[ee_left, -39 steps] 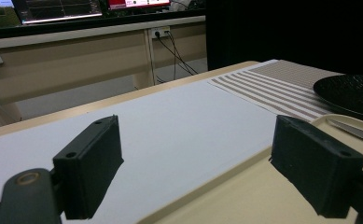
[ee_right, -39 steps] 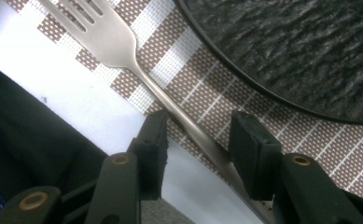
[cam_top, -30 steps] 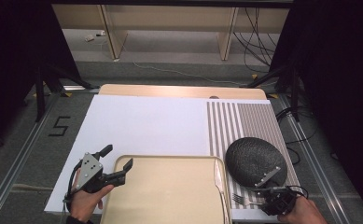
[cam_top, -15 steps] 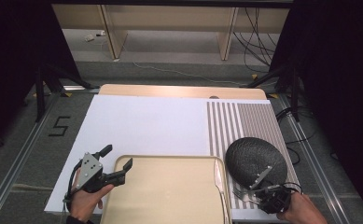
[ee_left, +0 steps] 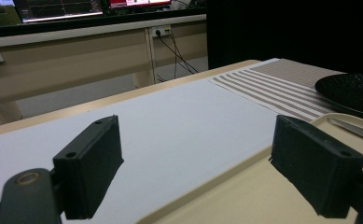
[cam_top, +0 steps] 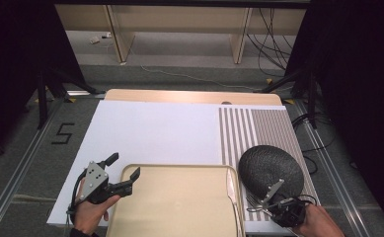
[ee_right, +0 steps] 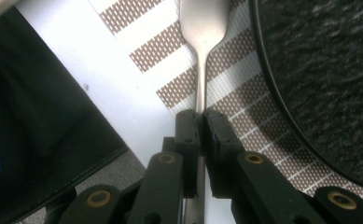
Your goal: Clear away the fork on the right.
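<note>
My right gripper (ee_right: 200,122) has its fingers clenched on the handle of a fork (ee_right: 202,28), low on the stem, so the head lies ahead of me on the striped mat (ee_right: 156,49) — flat, just beside the rim of the black plate (ee_right: 328,70). From the high view the fork (cam_top: 252,202) lies in the narrow strip between the plate (cam_top: 271,168) and the beige tray (cam_top: 179,202), near the front edge of the table (cam_top: 155,128). I judge I grip it at the handle end because that is the part clear of the plate's rim, and a thin flat piece is easiest pinched on its narrow stem.

My left gripper (cam_top: 125,174) is released, its fingers (ee_left: 93,163) spread wide and grasping nothing. One stands over the white cover, the other over the tray's near corner (ee_left: 244,186), straddling the rim — placed, I think, to steady or take hold of the tray. A knife (cam_top: 230,185) lies along the tray's right side.

Against the earlier pictures, my right hand has drawn back toward me and down off the plate's edge to the fork. The left has kept its place at the tray's corner, and the plate and tray lie as they did.
</note>
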Demonstrator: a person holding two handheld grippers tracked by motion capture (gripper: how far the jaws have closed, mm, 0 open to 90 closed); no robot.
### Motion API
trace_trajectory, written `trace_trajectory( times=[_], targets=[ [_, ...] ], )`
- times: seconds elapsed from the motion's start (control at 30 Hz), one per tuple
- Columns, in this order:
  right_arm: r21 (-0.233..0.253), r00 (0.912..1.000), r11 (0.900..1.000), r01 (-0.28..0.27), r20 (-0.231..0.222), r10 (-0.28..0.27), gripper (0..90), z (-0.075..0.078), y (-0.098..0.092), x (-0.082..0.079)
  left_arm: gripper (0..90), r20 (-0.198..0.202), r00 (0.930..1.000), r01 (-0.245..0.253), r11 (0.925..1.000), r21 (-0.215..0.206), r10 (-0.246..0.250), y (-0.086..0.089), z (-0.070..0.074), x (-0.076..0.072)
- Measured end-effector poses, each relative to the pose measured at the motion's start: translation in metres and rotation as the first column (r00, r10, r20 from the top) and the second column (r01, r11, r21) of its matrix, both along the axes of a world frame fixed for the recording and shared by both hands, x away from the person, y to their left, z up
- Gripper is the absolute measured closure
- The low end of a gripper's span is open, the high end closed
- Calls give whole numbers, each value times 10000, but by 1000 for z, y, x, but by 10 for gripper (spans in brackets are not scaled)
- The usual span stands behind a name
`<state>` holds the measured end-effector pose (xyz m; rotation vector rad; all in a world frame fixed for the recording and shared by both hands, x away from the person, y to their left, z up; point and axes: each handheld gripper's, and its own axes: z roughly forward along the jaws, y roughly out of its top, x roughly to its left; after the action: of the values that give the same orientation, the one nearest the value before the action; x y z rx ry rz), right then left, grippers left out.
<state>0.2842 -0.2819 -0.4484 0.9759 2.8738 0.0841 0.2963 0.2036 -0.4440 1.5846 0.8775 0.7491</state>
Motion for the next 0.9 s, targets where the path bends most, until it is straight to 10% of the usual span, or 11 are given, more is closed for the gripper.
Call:
trace_trajectory(
  times=[0.33,0.9],
  targets=[
    [1327,9983,9909,236,505,-305,850,12,5,0,161,25,10000,-19,10000,-33,19,0,1,0],
    [4275,9934,9018,636,592,-982,851,30,20,-1,160,71,10000,-22,10000,-31,22,0,1,0]
  ],
)
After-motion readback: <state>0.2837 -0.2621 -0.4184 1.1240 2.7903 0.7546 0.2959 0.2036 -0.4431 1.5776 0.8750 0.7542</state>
